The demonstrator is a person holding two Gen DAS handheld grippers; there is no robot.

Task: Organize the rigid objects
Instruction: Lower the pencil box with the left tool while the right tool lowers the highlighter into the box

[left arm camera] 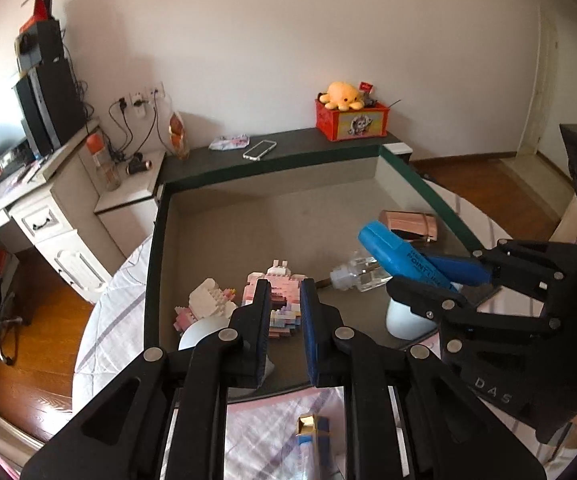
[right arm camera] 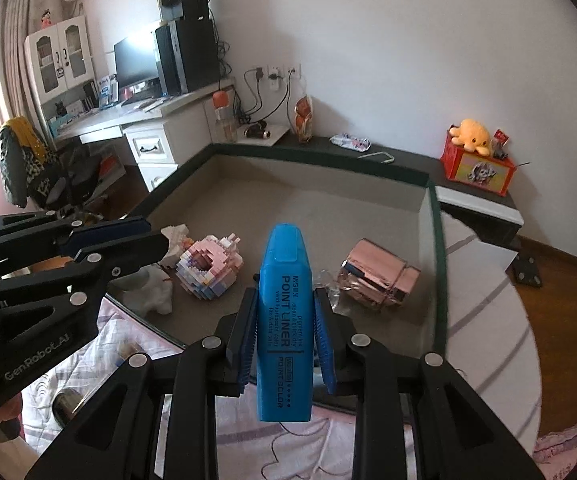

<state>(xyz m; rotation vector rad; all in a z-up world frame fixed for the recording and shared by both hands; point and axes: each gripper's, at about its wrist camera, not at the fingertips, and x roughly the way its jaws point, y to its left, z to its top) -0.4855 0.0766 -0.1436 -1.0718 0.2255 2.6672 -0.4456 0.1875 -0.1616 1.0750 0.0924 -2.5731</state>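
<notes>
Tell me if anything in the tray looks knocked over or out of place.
The clear bottle lies on its side on the tray floor, and the pink block figure lies tipped over. Nothing looks spilled or broken.

smooth glossy blue plastic highlighter (right arm camera: 284, 320), matt black plastic right gripper (right arm camera: 284, 344), shiny rose-gold metallic box (right arm camera: 380, 278), clear glass bottle (left arm camera: 362, 274), knobbly plastic brick figure (right arm camera: 208, 270), fuzzy plush octopus (left arm camera: 342, 96), matt grey tray (right arm camera: 328, 196) lining, glossy wood floor (left arm camera: 40, 320)

White figurine (left arm camera: 202, 334) partly hidden behind left tool (left arm camera: 284, 292).
</notes>
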